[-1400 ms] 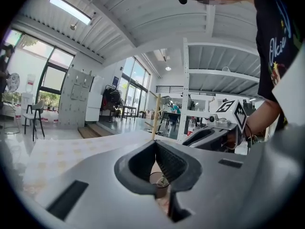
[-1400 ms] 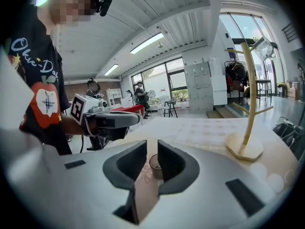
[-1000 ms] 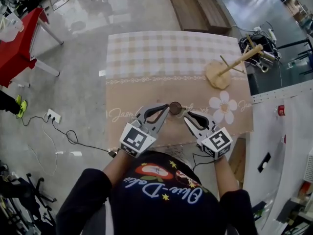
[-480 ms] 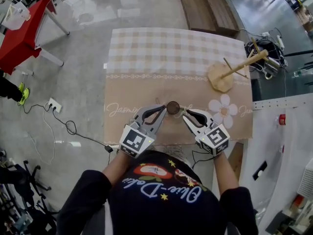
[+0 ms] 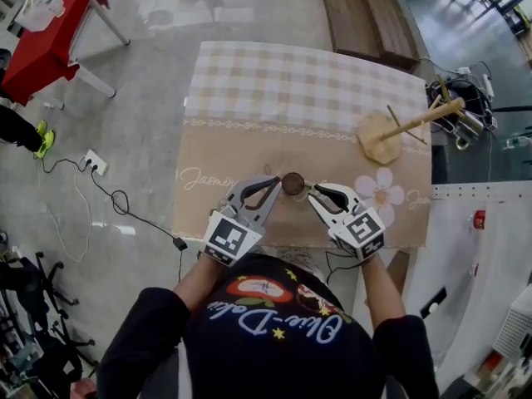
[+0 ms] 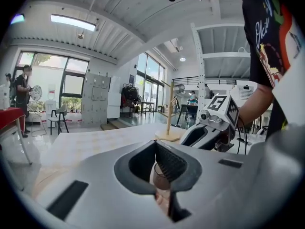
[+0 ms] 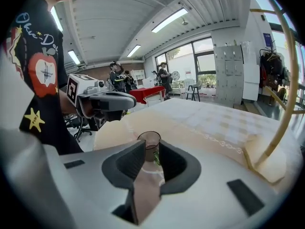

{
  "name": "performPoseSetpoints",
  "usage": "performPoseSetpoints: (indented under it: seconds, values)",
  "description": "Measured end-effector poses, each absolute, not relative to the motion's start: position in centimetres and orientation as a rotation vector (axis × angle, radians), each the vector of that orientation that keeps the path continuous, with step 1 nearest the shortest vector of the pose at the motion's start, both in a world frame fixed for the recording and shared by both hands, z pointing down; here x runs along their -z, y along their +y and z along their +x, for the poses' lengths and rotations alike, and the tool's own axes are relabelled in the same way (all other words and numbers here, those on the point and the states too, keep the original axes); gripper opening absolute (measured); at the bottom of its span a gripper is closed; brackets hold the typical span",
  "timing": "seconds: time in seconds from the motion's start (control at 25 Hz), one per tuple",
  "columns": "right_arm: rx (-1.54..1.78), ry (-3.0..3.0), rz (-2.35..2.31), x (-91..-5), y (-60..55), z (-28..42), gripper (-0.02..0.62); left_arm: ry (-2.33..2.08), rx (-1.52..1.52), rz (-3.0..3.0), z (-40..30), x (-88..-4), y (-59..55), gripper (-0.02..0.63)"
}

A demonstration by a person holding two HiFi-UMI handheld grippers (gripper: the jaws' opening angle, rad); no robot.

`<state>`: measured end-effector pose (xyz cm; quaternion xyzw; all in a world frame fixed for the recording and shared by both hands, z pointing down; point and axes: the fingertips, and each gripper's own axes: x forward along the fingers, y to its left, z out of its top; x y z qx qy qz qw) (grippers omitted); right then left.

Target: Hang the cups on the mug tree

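**Two grippers flank the cup, mug tree bare at the right**

Over on the left, the left gripper [image 5: 278, 186] lies low over the near part of the table [image 5: 283, 90], on the tan stretch of the cloth, and it points in at the cup from the left. Its own view gives the answer on the grip: the jaws are pressed together at the tips, with nothing between them. The tips sit just beside the cup's left side; touching or not cannot be told.

In the middle stands the cup [image 5: 293, 183], small, dark and see-through, upright on the cloth with its mouth up, right between the two grippers.

Now the right gripper [image 5: 310, 191], angled in from the near right. Its jaws stand a narrow way apart, and in its own view the cup [image 7: 149, 140] shows right at the far end of that gap, just at the tips. The pads do not visibly press on it.

Far right, well apart from all this, the wooden mug tree [image 5: 391, 127] stands near the table's right edge, with no cup seen on its pegs.
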<state>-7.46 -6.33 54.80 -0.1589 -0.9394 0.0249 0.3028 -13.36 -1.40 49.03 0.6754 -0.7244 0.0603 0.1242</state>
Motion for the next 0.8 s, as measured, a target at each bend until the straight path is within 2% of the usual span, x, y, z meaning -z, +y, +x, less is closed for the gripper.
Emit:
performPoseSetpoints:
  seconds: [0.8]
  values:
    - [0.127, -2.328, -0.669, -57.9, -5.6, -7.9, 0.098, -2.218, -0.095, 1.775, -14.2, -48.7, 0.3, 0.009]
